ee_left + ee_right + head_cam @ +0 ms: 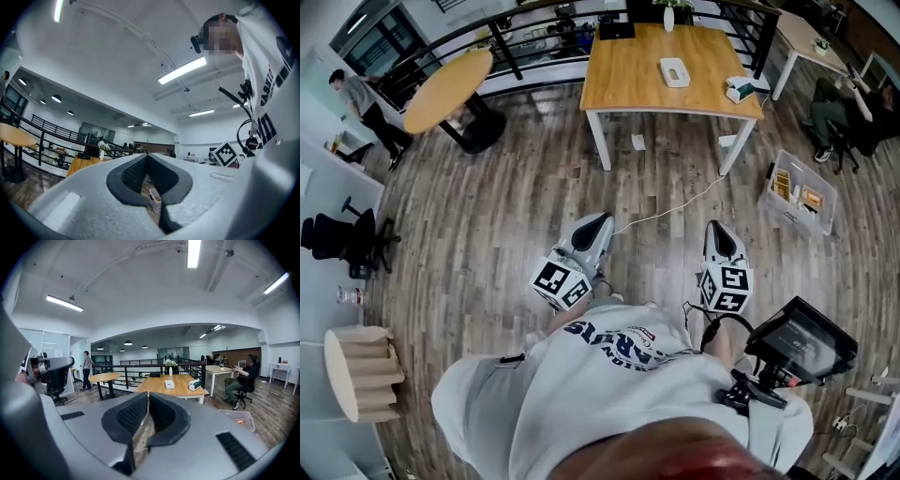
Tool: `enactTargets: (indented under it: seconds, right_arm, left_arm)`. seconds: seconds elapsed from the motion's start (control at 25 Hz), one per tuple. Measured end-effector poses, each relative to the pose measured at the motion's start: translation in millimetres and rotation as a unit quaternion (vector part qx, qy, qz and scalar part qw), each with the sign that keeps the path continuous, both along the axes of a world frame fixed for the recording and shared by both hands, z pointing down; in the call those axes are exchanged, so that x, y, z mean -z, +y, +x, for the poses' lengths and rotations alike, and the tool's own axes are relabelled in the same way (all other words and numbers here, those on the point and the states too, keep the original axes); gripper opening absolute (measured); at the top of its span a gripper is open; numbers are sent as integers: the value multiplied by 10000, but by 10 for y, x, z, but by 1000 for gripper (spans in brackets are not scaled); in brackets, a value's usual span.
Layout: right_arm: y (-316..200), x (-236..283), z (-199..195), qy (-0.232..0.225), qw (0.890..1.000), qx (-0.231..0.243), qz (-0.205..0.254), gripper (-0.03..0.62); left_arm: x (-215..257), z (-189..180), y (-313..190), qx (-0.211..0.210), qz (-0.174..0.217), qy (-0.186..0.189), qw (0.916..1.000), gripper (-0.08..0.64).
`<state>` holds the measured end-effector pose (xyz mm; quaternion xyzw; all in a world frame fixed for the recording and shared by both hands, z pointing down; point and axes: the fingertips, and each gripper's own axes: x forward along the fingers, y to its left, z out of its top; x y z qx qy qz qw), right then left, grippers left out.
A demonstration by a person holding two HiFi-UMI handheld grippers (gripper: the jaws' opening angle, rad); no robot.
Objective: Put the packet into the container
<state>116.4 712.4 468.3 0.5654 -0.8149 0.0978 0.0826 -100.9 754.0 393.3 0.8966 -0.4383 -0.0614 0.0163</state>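
A clear plastic container (799, 193) with several small packets inside stands on the wood floor at the right; it also shows in the right gripper view (239, 419) and through the left jaws (155, 198). A white-and-green packet (741, 89) lies on the right edge of the wooden table (628, 80), near a white box (674, 71). I hold both grippers close to my body, pointing ahead over the floor. The left gripper (602, 222) (146, 157) is shut and empty. The right gripper (717, 228) (146, 397) is shut and empty too.
A round table (450, 89) and a black railing (534, 37) stand at the back left, an office chair (347, 239) at the left. A white cable (675, 208) runs across the floor. A seated person (844, 108) is at the far right. A black screen (802, 342) hangs by my right hip.
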Motion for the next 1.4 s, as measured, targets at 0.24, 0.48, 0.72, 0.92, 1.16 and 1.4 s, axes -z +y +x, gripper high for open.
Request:
enactTargets:
  seconds: [0.24,0.48,0.72,0.92,1.16,1.4]
  right_arm:
    - [-87,-152,285,-261,9995,-54,-138,9]
    - [28,-243,265,-214,9996,56,-156,9]
    - [-4,-342,210,-268,9989,232,-320,9]
    - [-37,-402,71,-277,9979,437,-395,9]
    - [-10,-455,90,-217,9977,363,-533,9]
    - [-184,-525,156,-124,9982,160,-556,9]
  left_arm:
    - [-120,313,-198,-9,-174,11,9998,-3]
    - [-146,451,-145,-17,-169,66,9998,-3]
    - [-246,391,-97,154,-341,8,9993,-3]
    - [-312,321,-118,255,-466,45,9986,-3]
    - [-319,408,-132,197,-408,-239,9987,-3]
    - [-374,421,-366,43,-289,12,9996,-3]
